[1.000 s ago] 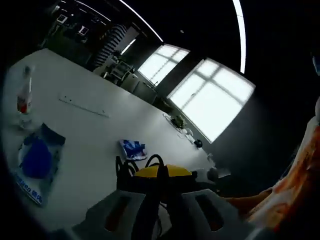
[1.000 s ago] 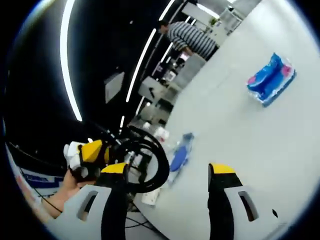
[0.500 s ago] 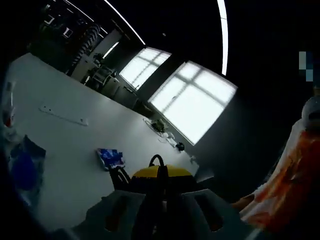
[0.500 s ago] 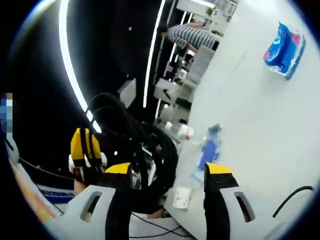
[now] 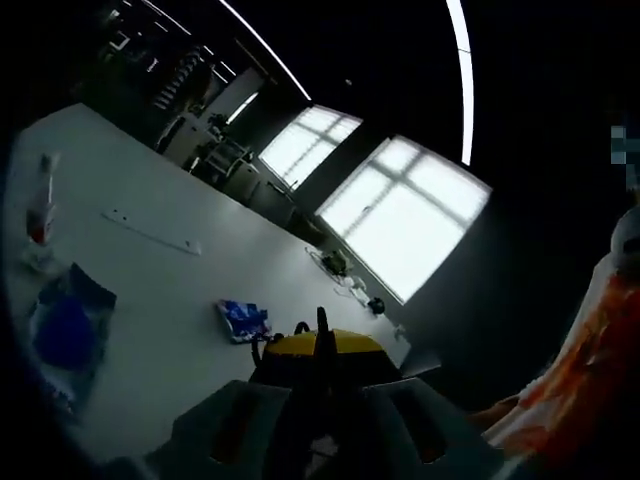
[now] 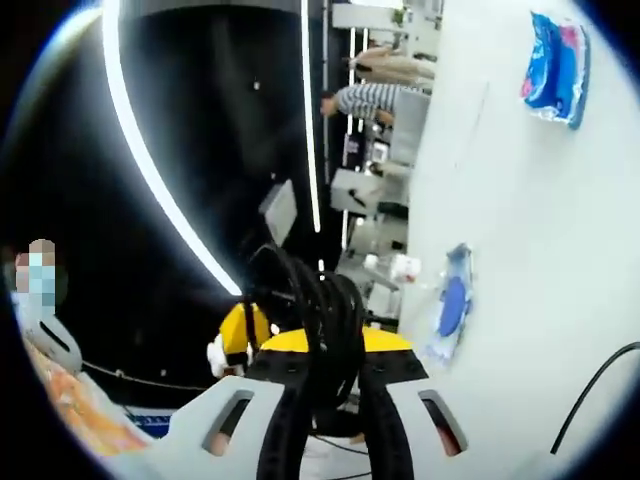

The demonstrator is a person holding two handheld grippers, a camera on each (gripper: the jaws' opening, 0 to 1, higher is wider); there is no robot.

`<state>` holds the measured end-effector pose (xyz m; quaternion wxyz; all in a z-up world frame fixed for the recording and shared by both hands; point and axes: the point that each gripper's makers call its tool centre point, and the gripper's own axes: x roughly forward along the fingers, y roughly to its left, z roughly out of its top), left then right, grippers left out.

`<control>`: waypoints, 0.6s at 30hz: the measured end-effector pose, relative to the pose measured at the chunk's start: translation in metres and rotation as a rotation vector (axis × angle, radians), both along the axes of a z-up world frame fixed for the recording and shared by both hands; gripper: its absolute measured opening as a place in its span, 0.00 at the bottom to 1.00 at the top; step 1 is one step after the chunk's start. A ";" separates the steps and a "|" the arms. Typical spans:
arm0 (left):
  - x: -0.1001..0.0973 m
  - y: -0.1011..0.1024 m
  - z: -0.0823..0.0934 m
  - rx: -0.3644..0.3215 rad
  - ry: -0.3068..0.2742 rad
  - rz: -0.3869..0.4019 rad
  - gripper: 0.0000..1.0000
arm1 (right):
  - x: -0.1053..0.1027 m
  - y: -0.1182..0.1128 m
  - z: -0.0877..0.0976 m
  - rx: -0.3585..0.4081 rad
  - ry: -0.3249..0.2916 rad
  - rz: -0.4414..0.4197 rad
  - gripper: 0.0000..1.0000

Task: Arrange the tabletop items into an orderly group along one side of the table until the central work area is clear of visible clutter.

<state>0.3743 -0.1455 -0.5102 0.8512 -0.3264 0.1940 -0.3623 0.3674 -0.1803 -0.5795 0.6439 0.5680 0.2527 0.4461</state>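
A coil of black cable hangs in front of a dark background, off the white table. My right gripper is shut on the coil, its yellow tips pressed against the loops. The left gripper shows as a yellow tip just left of the coil. In the left gripper view, my left gripper is shut with a thin piece of the black cable rising between its tips. On the table lie a small blue packet, a blue bag and a bottle.
A long pale strip lies across the table. A blue and pink packet lies far out, a blue bag nearer, and a loose cable end curves over the table. A person in stripes stands beyond. An orange sleeve is close.
My right gripper went from open to shut around the cable coil. The coil drew in between its jaws. The left gripper stayed shut, with less cable showing above it.
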 end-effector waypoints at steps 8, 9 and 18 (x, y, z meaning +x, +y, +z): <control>-0.003 0.007 -0.017 0.001 0.052 0.039 0.00 | 0.000 -0.005 0.008 -0.022 -0.024 0.015 0.06; -0.003 0.007 -0.018 0.000 0.056 0.044 0.00 | 0.000 -0.006 0.011 -0.028 -0.034 0.021 0.06; -0.007 0.014 -0.040 0.071 0.095 0.074 0.00 | 0.001 -0.008 0.020 -0.063 -0.072 0.036 0.05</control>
